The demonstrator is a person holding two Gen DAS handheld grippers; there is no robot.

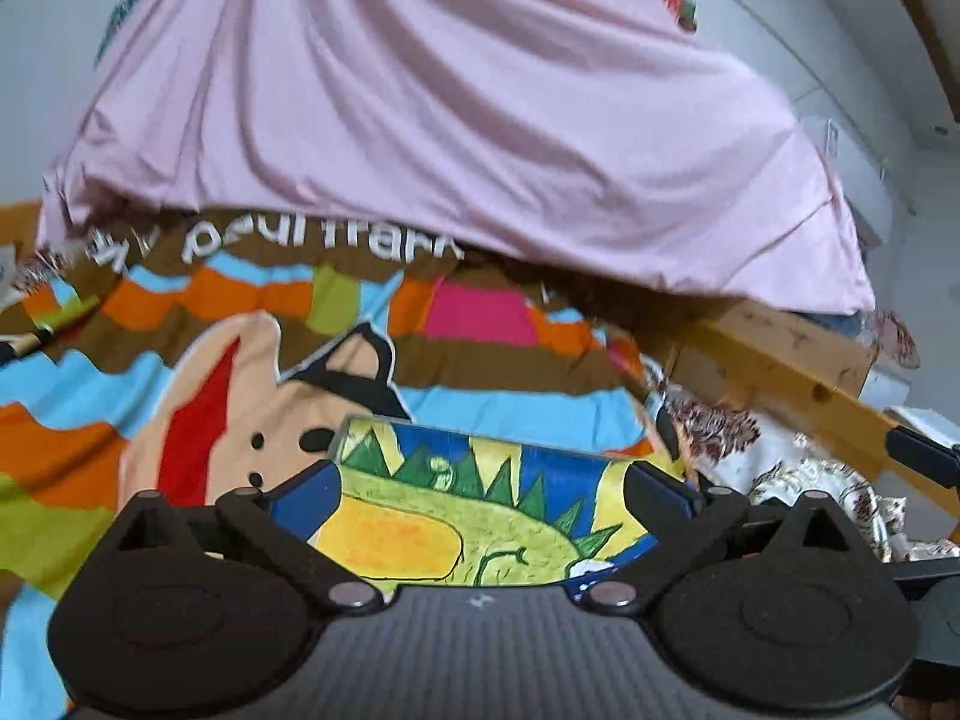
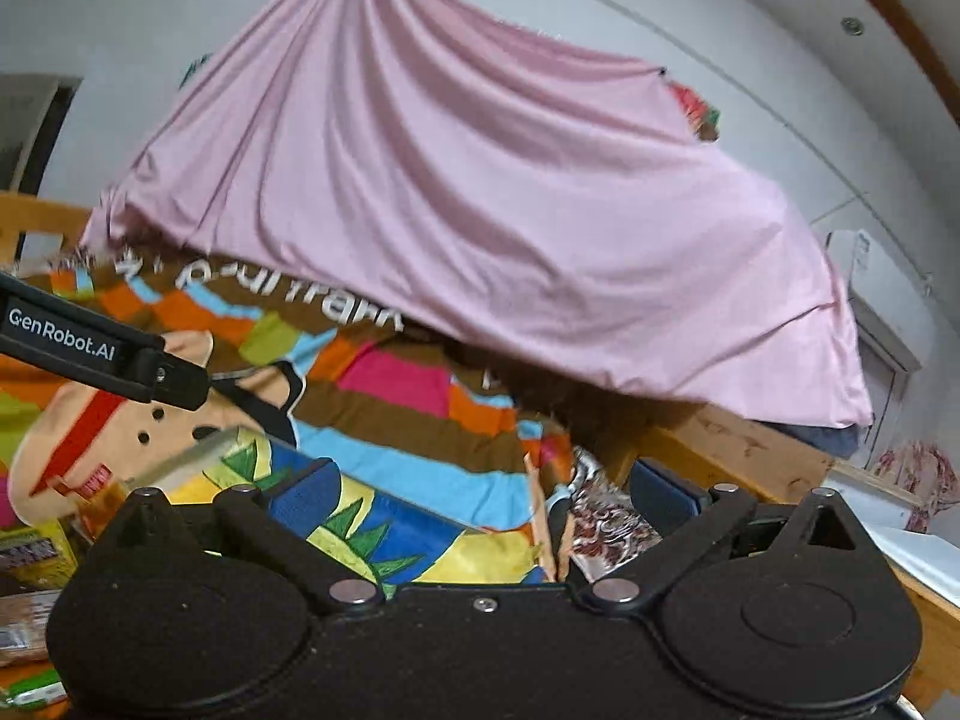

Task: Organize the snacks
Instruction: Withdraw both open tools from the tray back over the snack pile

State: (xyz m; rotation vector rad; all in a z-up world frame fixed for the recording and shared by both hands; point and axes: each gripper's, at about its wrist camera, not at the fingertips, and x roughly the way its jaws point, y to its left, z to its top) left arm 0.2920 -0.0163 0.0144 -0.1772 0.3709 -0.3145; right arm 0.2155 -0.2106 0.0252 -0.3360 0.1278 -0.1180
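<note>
A flat box with a green dinosaur drawing on blue and yellow [image 1: 480, 510] fills the space between the blue pads of my left gripper [image 1: 480, 480], which is shut on it above the colourful blanket [image 1: 480, 360]. The same box shows in the right wrist view [image 2: 384, 522], held from the left by the other gripper's arm marked GenRobot.AI [image 2: 90, 348]. My right gripper [image 2: 480, 492] is open over the box's right part, its left pad [image 2: 306, 492] in front of the box and its right pad [image 2: 660, 486] clear of it. Snack packs [image 2: 30, 552] lie at the lower left.
A pink sheet [image 1: 450, 108] hangs over the bed and covers the far side. A wooden bed rail [image 1: 780, 360] runs along the right, with floral fabric [image 1: 810, 480] beside it. White wall and cabinet stand beyond at the right.
</note>
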